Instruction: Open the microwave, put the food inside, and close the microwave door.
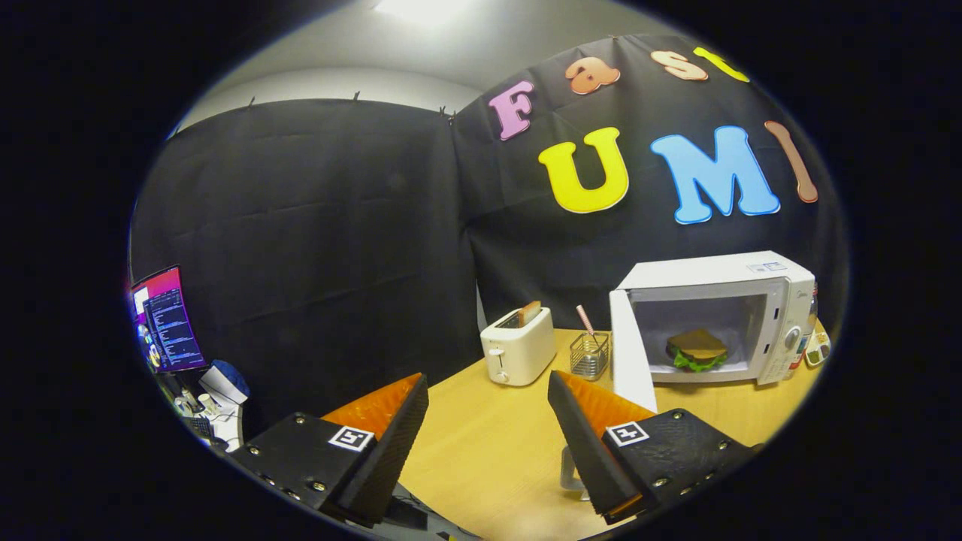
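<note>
A white microwave (759, 300) stands on the wooden table, beyond my fingers and off to the right. Its door (630, 353) is swung wide open toward me on the left hinge. Inside the chamber lies the food, a sandwich (697, 350) with brown bread and green lettuce. My gripper (488, 391) is open, held back from the table's near side, with nothing between its two orange-and-black fingers (391, 421). The right finger (594, 428) points roughly toward the open door's lower edge.
A white toaster (518, 347) with a slice of toast stands ahead of the fingers. A small wire basket (589, 355) with a pink stick sits between toaster and door. The wooden table (496, 443) stretches ahead. A monitor (167, 319) and clutter are far left.
</note>
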Demonstrator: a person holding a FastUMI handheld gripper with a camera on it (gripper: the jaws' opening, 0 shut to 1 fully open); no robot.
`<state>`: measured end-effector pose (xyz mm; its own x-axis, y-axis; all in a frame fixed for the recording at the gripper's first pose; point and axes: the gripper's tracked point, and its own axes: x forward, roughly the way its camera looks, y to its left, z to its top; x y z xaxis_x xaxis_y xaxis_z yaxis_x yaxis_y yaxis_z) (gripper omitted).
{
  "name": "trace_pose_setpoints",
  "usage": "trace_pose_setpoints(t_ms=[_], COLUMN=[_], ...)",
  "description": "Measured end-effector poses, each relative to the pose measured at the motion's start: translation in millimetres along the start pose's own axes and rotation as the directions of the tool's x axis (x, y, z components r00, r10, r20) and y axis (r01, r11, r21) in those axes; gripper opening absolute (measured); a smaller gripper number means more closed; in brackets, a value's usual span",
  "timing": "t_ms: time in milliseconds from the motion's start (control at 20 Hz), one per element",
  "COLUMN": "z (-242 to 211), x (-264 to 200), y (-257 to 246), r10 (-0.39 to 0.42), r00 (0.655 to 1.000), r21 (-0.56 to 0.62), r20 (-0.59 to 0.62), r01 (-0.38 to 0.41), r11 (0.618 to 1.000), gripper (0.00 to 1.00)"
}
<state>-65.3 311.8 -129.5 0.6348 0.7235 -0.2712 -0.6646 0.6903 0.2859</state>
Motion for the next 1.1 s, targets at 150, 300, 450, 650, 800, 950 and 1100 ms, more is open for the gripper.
trace_pose_setpoints(t_ms=[150,300,450,650,800,950,1100], z=[-23,-42,-60,-76,-86,-87,-83], x=[9,13,19,17,16,10,2], y=[-5,-11,-21,-46,-65,-87,-115], r10=[0.011,0.008,-0.015,-0.096,-0.139,-0.167,-0.210], r00=[0.998,0.995,0.990,0.980,0.970,0.964,0.956], r21=[0.036,0.059,0.066,0.070,0.056,0.090,0.091], r20=[-0.055,-0.101,-0.141,-0.175,-0.200,-0.208,-0.205], r01=[-0.009,-0.002,0.025,0.109,0.153,0.189,0.232], r11=[0.999,0.998,0.998,0.991,0.987,0.978,0.968], gripper=[0.97,0.94,0.76,0.02,0.01,0.01,0.01])
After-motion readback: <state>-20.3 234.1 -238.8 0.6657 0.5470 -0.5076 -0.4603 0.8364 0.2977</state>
